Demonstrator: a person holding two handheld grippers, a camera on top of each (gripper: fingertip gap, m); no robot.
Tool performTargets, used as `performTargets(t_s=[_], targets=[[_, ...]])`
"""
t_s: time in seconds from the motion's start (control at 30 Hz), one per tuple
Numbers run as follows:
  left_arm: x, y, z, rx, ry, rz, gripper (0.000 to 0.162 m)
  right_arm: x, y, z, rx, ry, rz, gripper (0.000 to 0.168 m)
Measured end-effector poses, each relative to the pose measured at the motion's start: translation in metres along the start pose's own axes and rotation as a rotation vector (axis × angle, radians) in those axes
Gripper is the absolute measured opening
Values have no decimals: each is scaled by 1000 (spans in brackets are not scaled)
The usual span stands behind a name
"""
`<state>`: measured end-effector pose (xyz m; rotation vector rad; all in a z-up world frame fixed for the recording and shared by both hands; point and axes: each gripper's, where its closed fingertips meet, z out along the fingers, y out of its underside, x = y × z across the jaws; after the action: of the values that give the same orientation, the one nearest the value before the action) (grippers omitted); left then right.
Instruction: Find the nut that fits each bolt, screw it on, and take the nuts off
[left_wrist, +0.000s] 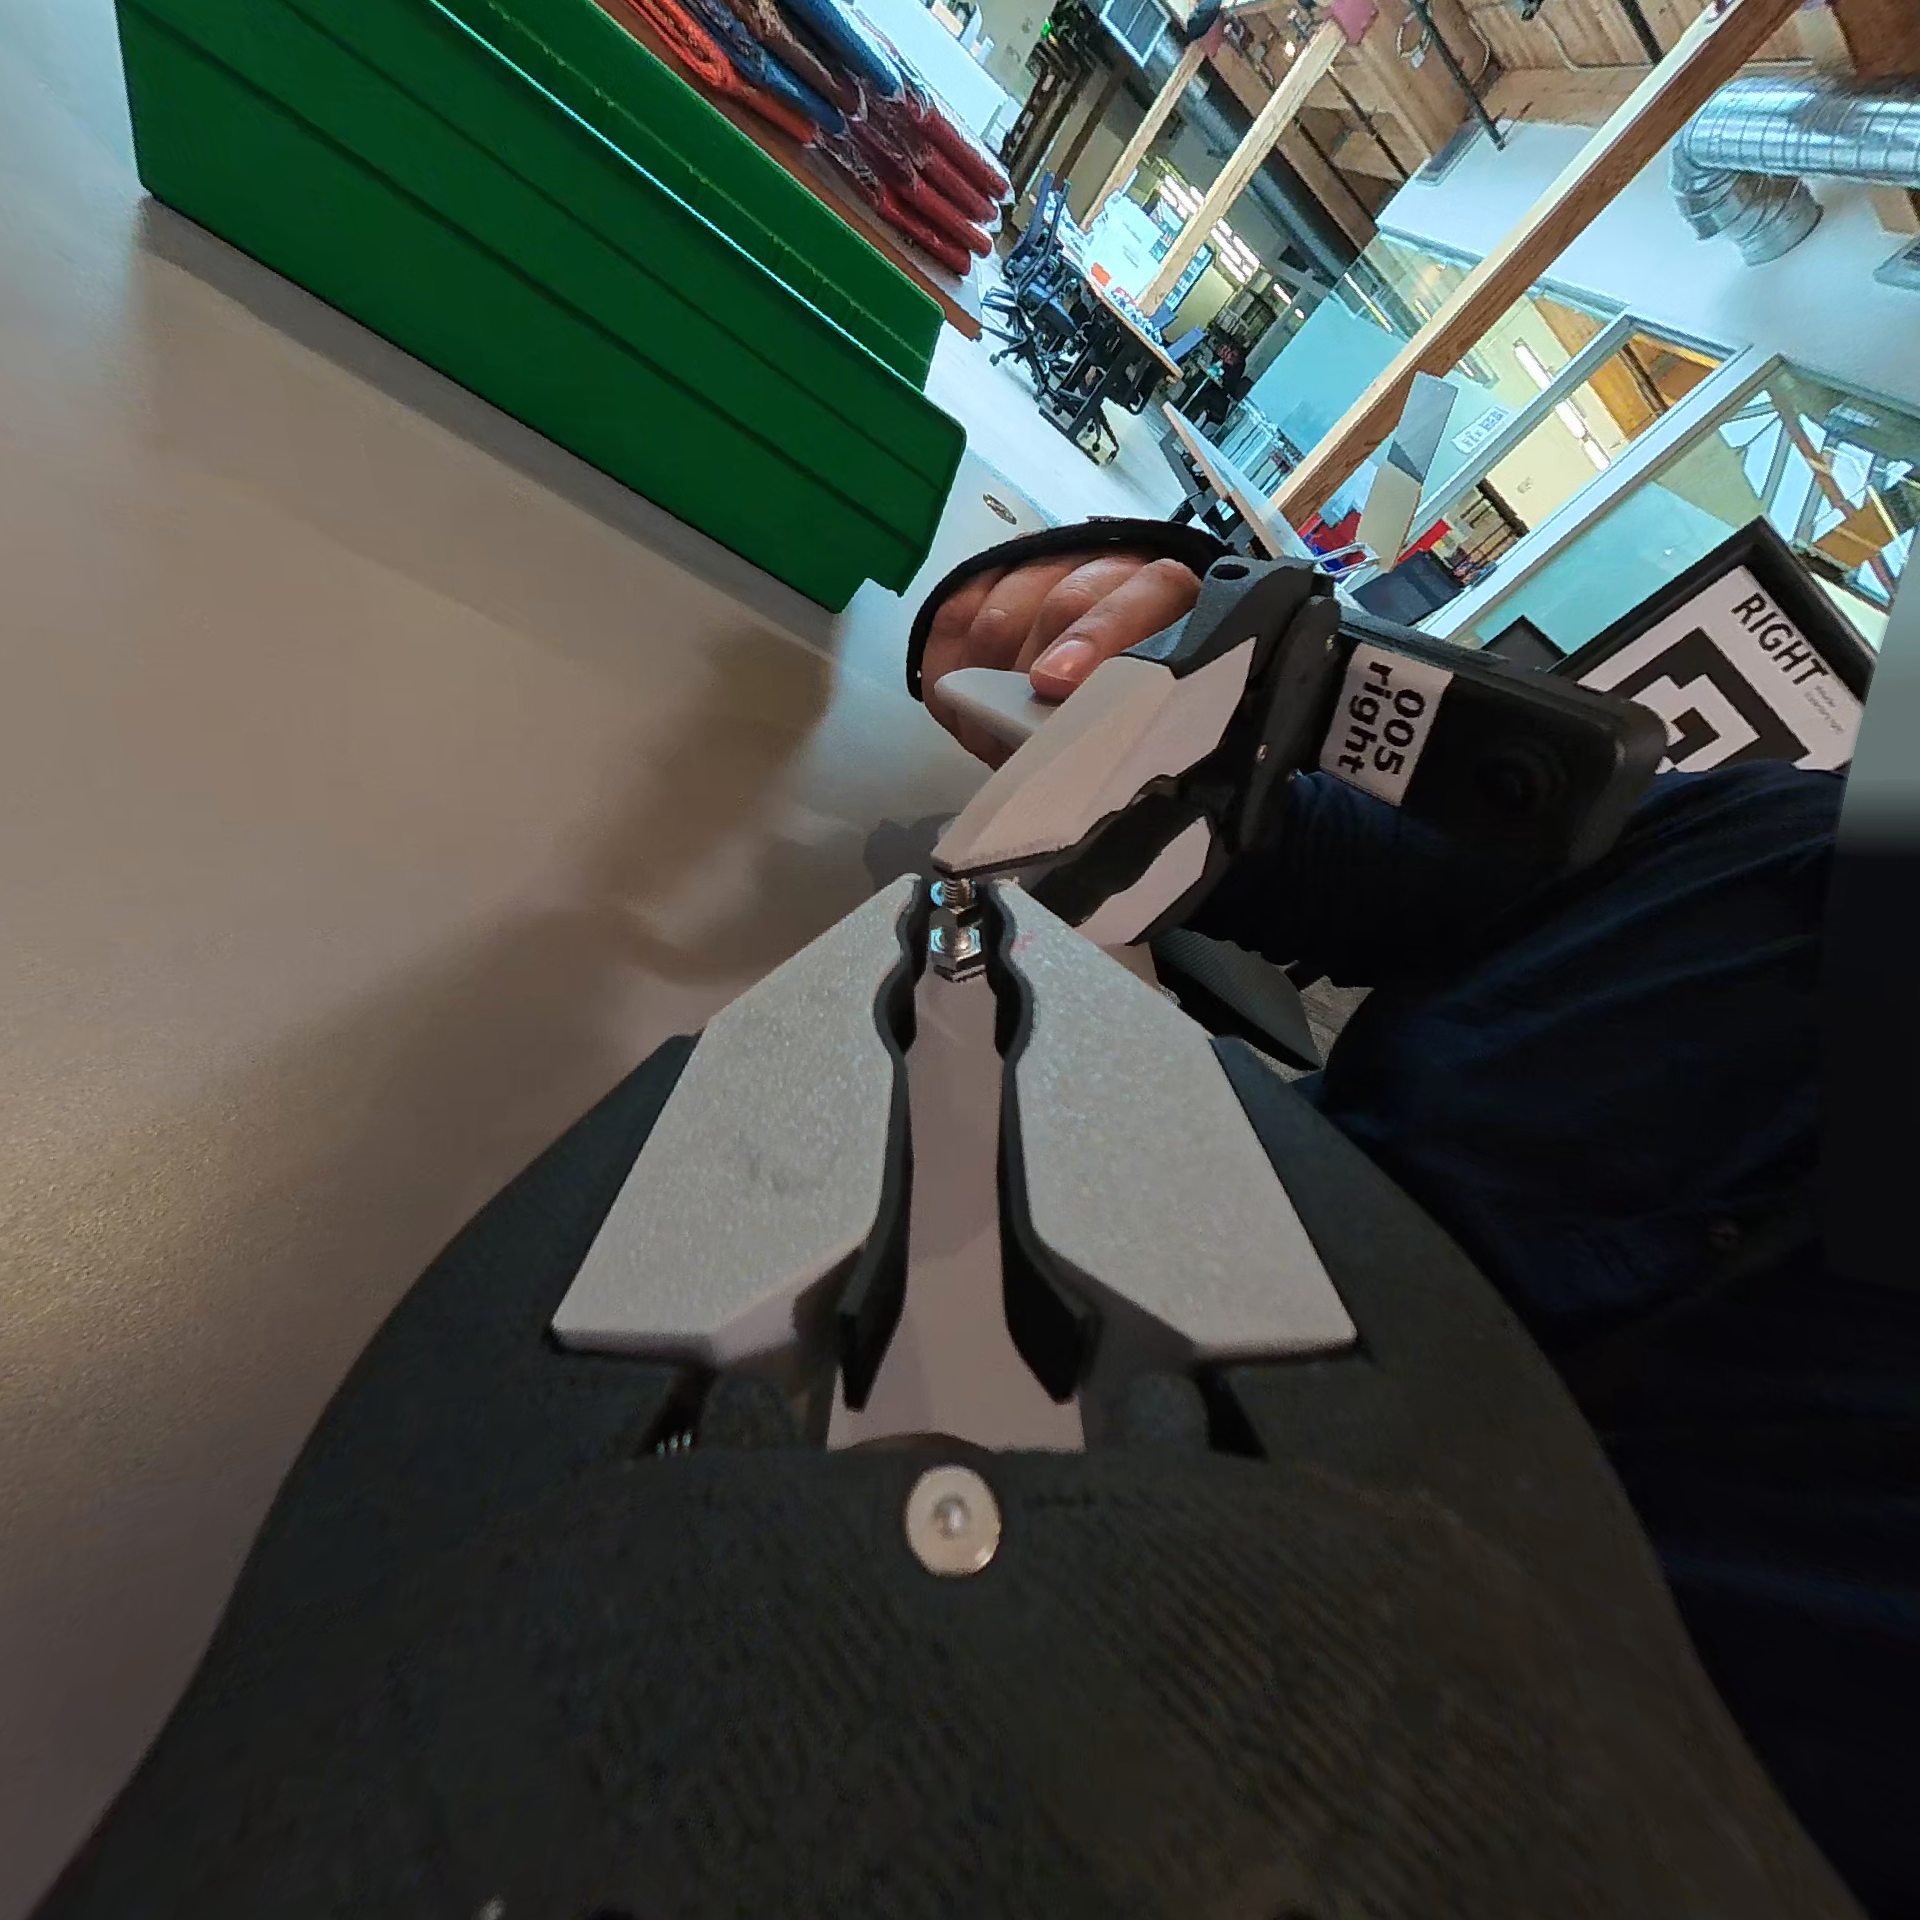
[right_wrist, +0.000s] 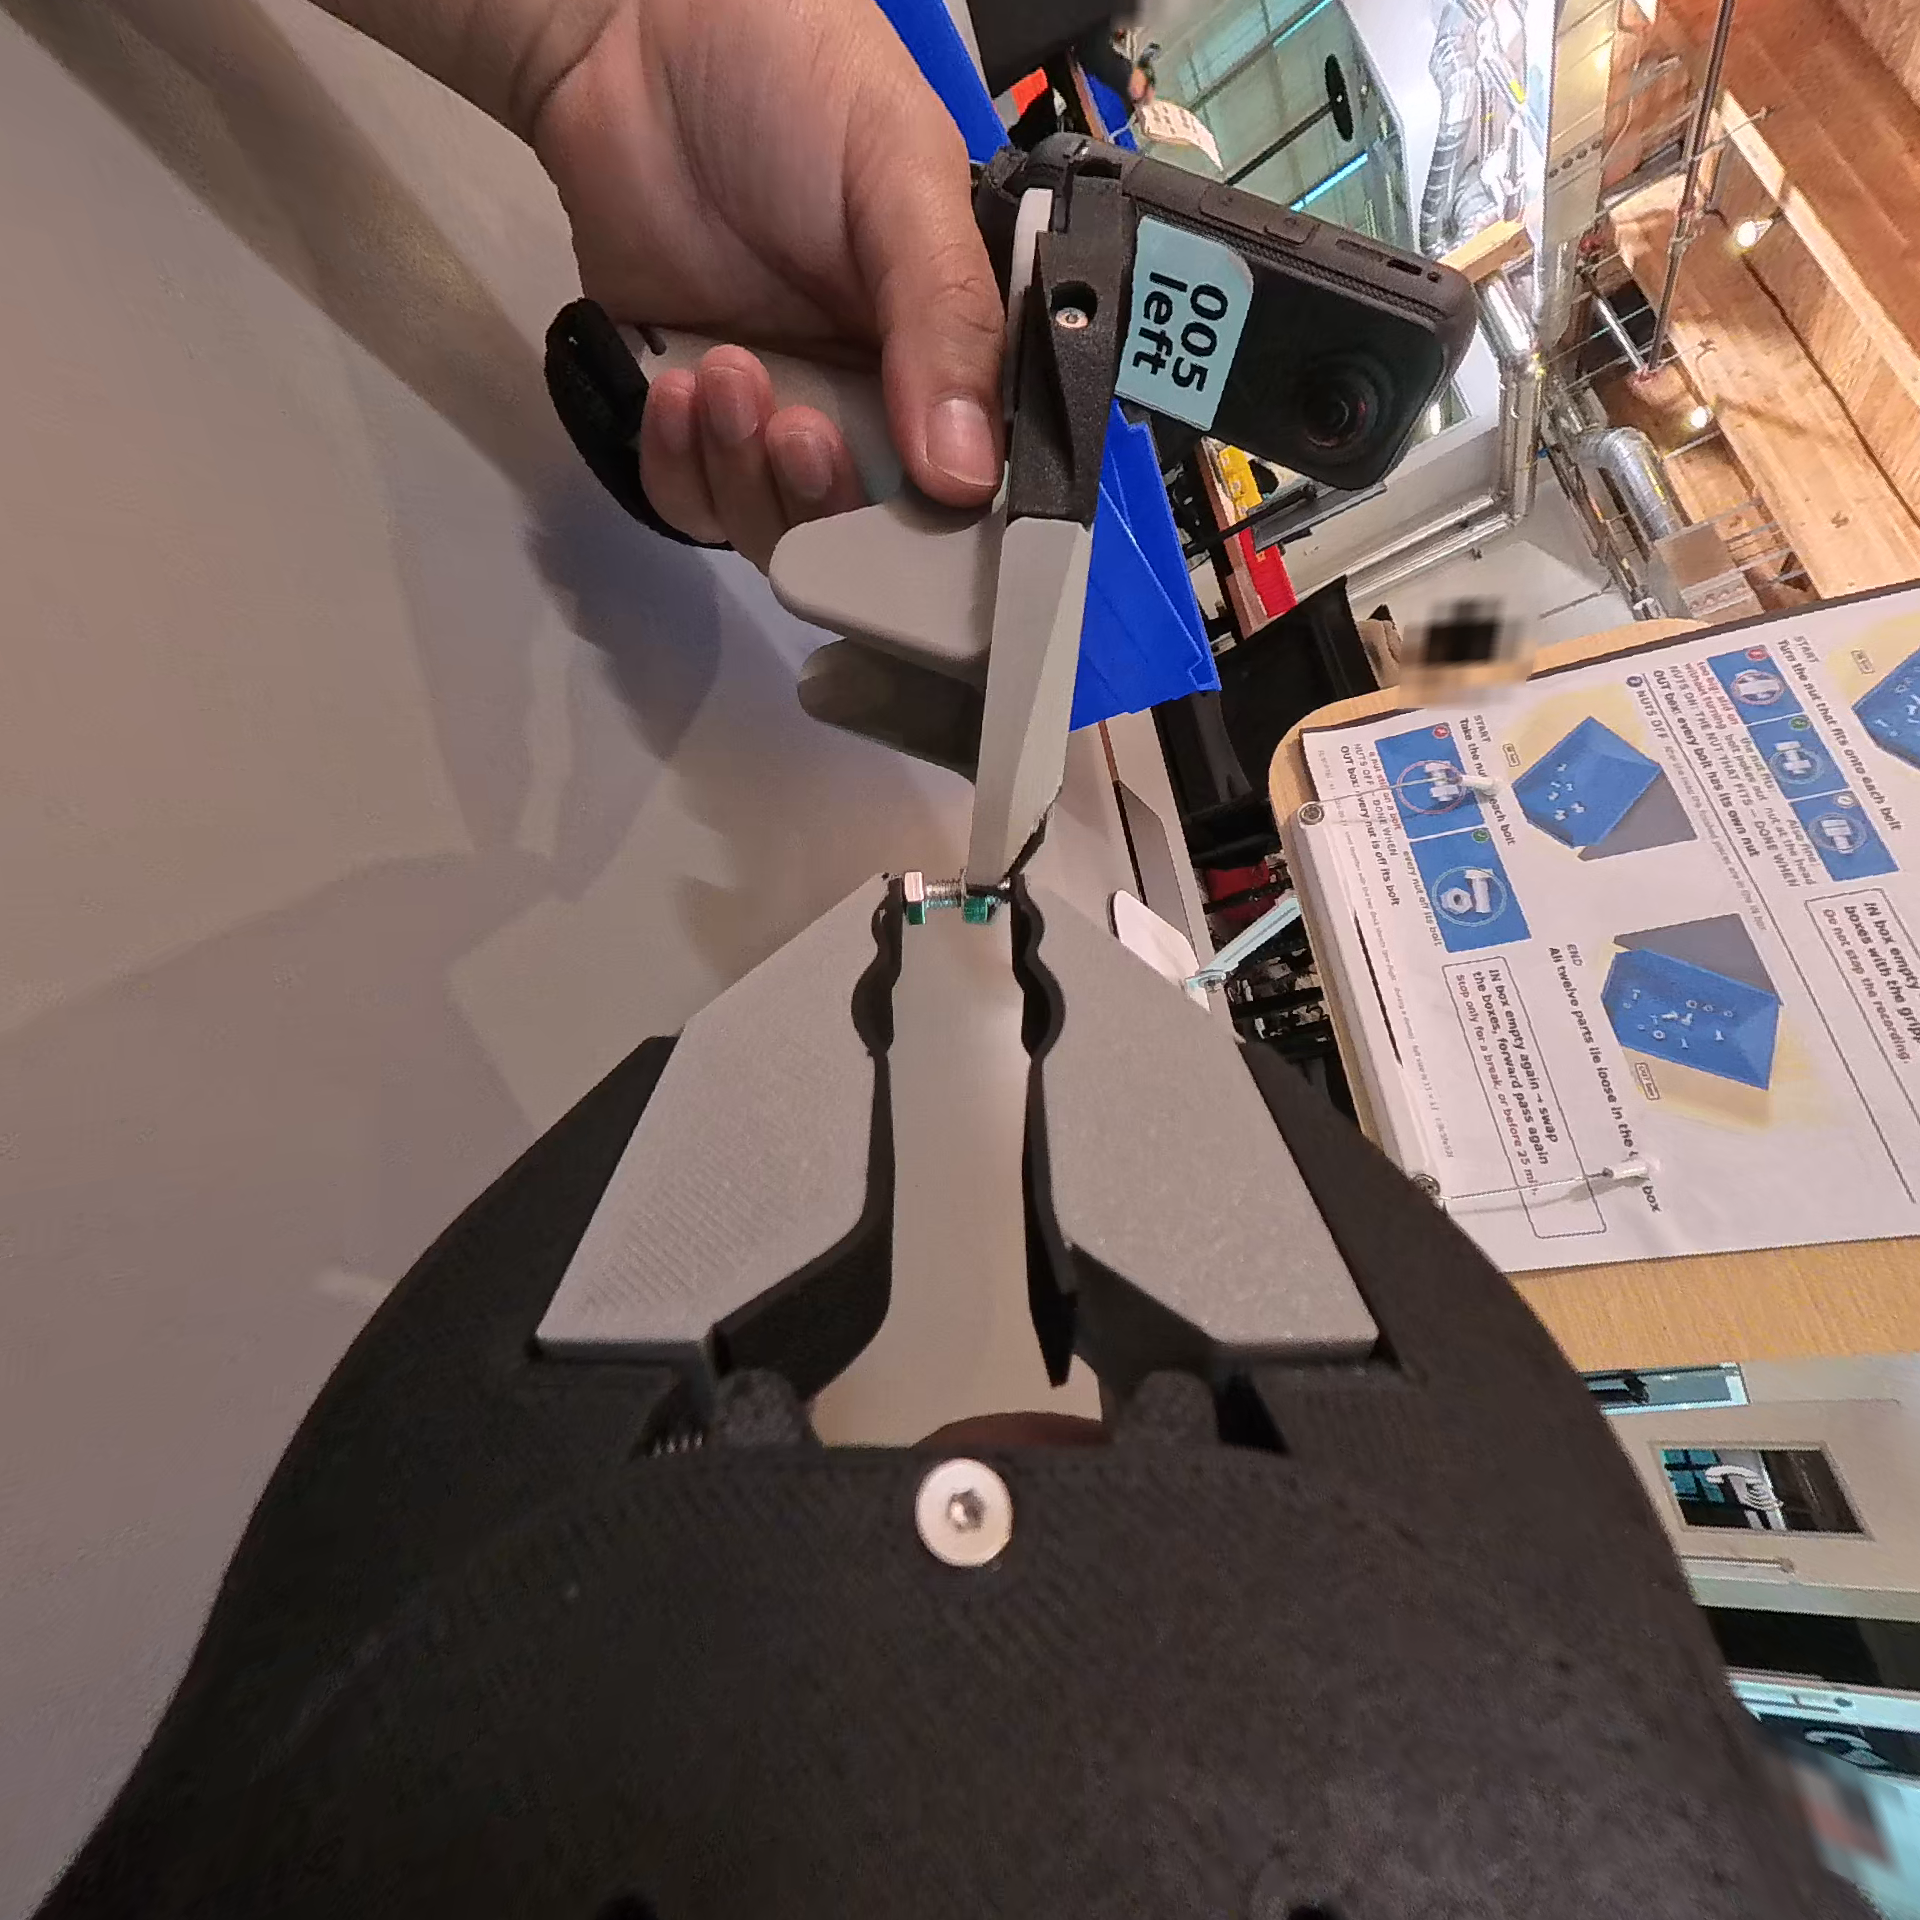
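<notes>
A small silver bolt with a nut on its thread is held in the air between both grippers. My right gripper is shut on the bolt, which lies across its tips with the hex head at the left finger. My left gripper is shut on the nut, and the thread sticks out past its tips. In the left wrist view, the right gripper comes in from the right and covers the bolt head. In the right wrist view, the left gripper comes down from above onto the nut.
A pale table top lies below. Green bins stand at its far side. A blue bin is behind the left gripper. An instruction sheet on a wooden board is at the right. A hand holds each gripper. Both grippers' tips are close together, under 4 cm apart.
</notes>
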<state>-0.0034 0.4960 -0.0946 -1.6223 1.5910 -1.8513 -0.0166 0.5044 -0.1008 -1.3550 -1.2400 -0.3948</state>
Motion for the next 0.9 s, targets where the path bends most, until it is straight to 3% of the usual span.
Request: performTargets(t_s=[0.63,0.9], targets=[[0,-4,0,19,-3,8,8,4,0,-1,0,8,23,18],[-6,5,3,-40,-49,30,19,5,4,1,-27,21,16,17]])
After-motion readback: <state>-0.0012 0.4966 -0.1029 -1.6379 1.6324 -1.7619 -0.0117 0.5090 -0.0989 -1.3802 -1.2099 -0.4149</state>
